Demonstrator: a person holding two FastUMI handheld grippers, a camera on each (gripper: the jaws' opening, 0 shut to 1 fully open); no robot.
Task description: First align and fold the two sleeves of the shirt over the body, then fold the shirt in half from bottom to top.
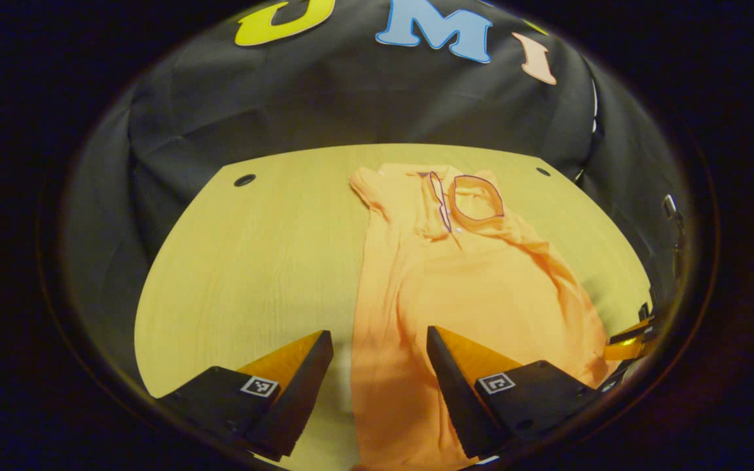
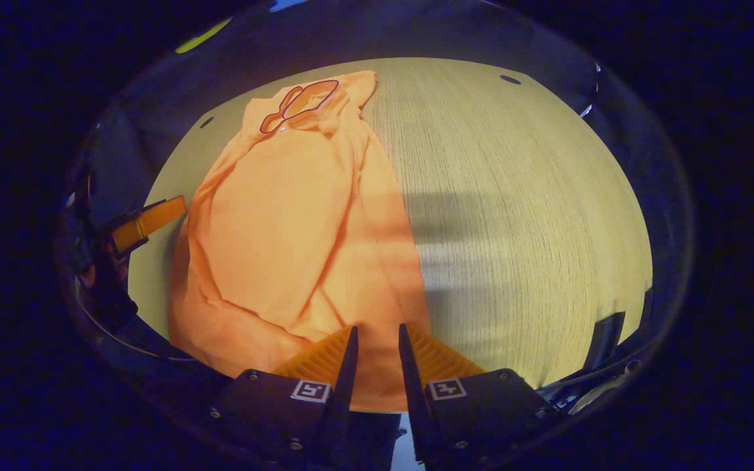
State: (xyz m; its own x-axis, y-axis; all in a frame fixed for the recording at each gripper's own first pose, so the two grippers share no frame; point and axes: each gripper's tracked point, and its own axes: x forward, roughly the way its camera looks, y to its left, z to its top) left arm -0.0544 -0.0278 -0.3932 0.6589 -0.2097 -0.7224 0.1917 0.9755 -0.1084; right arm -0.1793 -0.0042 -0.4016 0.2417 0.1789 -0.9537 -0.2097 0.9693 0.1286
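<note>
Lying lengthwise ahead, shirt (image 2: 285, 229), hem nearest; right tongs (image 2: 376, 340) nearly pressed together over hem, left tongs (image 1: 380, 353) spread.

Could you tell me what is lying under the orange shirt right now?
The shirt lies flat on the wooden table, which shows bare on both sides of it. Whatever sits beneath the cloth itself is covered, and so are the lower folded layers.

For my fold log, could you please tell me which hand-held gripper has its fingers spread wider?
The left hand-held gripper: a wide gap shows shirt between its fingers; the right hand-held gripper leaves a slit.
</note>
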